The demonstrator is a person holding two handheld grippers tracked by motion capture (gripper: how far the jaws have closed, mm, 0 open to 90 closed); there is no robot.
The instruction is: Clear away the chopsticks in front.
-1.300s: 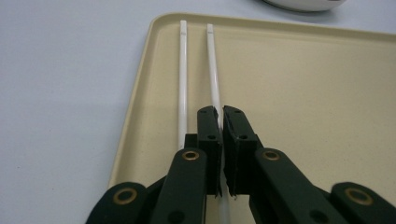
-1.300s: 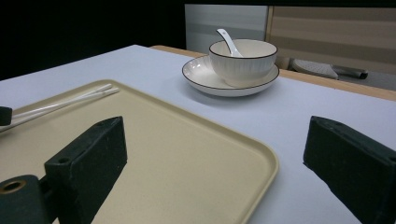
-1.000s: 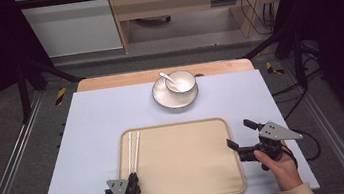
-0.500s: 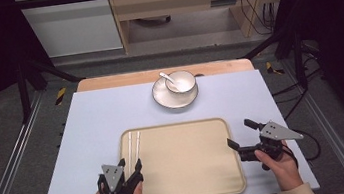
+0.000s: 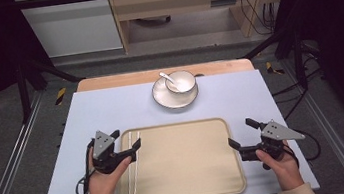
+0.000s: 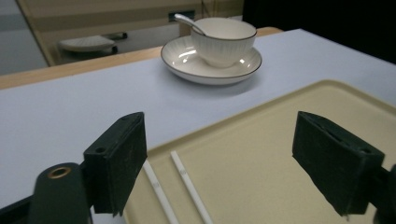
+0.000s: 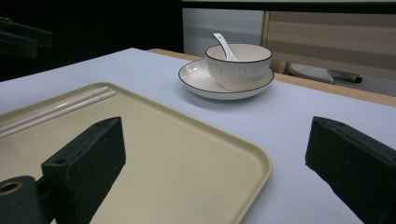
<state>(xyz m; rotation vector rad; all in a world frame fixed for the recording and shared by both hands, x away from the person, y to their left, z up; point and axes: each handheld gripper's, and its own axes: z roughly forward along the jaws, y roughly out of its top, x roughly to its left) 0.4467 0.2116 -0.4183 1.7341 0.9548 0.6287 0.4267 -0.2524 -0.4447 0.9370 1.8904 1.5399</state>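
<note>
Table [image 5: 111,110] w/ pale lilac-grey top, bare wood strip along far edge; grey floor, metal rails each side, dark room, light cabinet and wooden desk beyond w/ cables.

Beige tray [image 5: 193,159] sits at near edge, centre. Two white chopsticks [image 5: 133,167] lie side by side inside tray along its left edge, running near-to-far.

Left gripper [image 5: 127,144] over tray's far-left corner, jaws wide apart, holding nothing; in left gripper view chopsticks [image 6: 180,186] lie between jaws, below them, not touched.

Right gripper [image 5: 243,134] just off tray's right edge, jaws wide apart, empty.

Plate [image 5: 165,98] near far edge, centre, w/ bowl [image 5: 181,81] on it and white spoon [image 5: 167,78] leaning in bowl.
</note>
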